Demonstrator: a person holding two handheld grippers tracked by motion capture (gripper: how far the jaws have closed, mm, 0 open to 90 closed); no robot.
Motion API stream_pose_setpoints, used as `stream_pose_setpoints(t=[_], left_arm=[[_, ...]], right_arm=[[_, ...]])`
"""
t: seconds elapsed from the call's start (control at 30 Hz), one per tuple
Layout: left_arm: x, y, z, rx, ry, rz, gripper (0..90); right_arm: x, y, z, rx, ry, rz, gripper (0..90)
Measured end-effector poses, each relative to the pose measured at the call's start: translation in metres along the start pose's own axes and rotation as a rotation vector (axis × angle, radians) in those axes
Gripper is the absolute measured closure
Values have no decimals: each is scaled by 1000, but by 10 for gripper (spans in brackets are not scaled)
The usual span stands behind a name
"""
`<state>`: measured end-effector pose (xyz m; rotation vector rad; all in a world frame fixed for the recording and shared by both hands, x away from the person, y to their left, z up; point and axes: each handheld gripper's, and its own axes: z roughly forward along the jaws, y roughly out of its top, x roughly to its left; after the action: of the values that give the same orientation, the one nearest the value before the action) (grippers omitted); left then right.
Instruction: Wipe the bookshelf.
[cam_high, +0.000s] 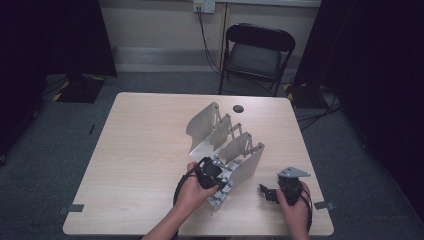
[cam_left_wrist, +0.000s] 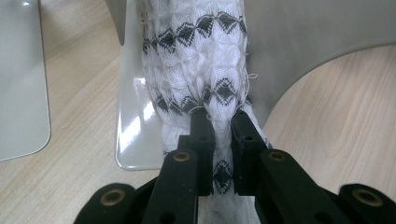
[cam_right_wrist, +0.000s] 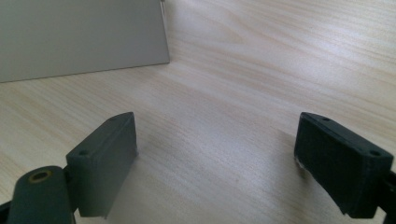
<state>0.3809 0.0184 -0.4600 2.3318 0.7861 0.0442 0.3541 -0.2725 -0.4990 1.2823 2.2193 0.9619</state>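
A grey metal divider rack (cam_high: 226, 136) stands in the middle of the wooden table (cam_high: 140, 150). A white knitted cloth (cam_left_wrist: 196, 60) with black diamond bands lies in one of its slots, between a curved divider wall (cam_left_wrist: 308, 42) and the shiny base (cam_left_wrist: 133, 135). My left gripper (cam_left_wrist: 223, 123) is shut on the cloth's near end; from above, the left gripper (cam_high: 212, 175) sits at the rack's near end with the cloth (cam_high: 220, 192) beside it. My right gripper (cam_high: 267, 192) rests low over bare table right of the rack. In its own view, the right gripper (cam_right_wrist: 217, 154) stands wide open and empty, facing a rack panel (cam_right_wrist: 79, 37).
A black folding chair (cam_high: 257, 50) stands beyond the table's far edge. A small dark round spot (cam_high: 238, 108) marks the tabletop behind the rack. Another divider (cam_left_wrist: 21, 79) stands left of the cloth's slot. Dark curtains flank the room, and cables run on the floor.
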Motion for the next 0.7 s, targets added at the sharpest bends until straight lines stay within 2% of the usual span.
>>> stream_pose_setpoints(t=[0.13,0.2,0.33,0.4,0.43,0.47,0.6,0.7], left_arm=[[3,3,-8,-16,7,-4,823],[3,10,-15,-48,11,-9,823],[-1,26,-30,-101,22,21,823],[-1,30,-33,-116,20,22,822],[-2,38,-36,-148,36,26,821],[-2,41,-37,-154,37,29,821],[-3,46,-32,-140,41,30,819],[-2,40,-16,-97,40,27,819]], right_arm=[[0,0,0,0,1,0,124],[0,0,0,0,1,0,124],[0,0,0,0,1,0,125],[0,0,0,0,1,0,124],[0,0,0,0,1,0,124],[0,0,0,0,1,0,125],[0,0,0,0,1,0,124],[0,0,0,0,1,0,124]])
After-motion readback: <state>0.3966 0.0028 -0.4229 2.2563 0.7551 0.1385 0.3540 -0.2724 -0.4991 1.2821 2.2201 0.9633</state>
